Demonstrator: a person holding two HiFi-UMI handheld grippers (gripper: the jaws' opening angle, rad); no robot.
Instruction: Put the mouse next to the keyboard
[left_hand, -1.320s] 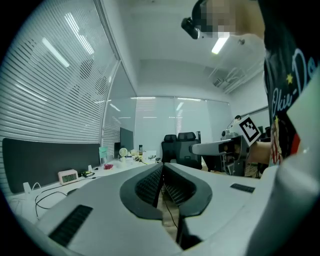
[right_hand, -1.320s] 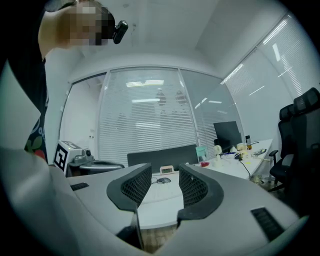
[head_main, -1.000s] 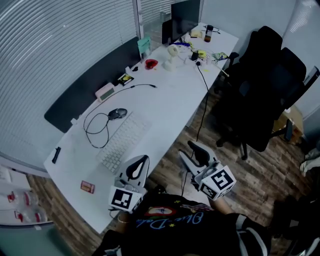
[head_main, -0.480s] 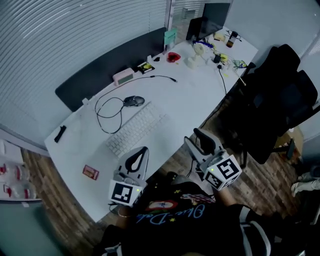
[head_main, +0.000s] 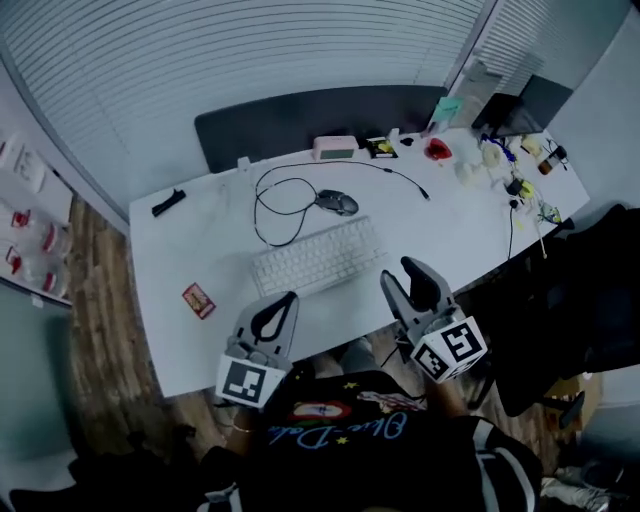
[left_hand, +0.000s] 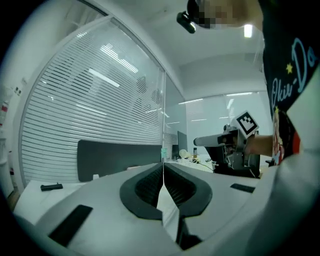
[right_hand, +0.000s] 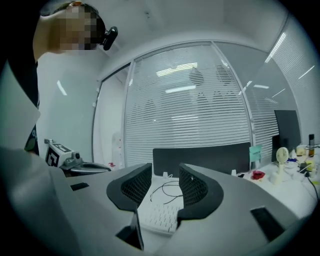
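Holds left tongs (head_main: 287, 298) clenched on nothing, right tongs (head_main: 400, 276) parted and empty, both at white surface's (head_main: 190, 250) near edge, presumably pre-approach. Finds dark grey corded mouse (head_main: 338, 203) untouched, seemingly just beyond white flat keyboard's (head_main: 318, 257) far edge.

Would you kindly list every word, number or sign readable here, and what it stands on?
Nothing reads clearly.
Black shirt: pale blue cursive print, upside down, illegible.
Small red card on white desk: print too small.
White keyboard: key legends too small.
Left gripper and right gripper cubes: black-and-white square codes, no words.
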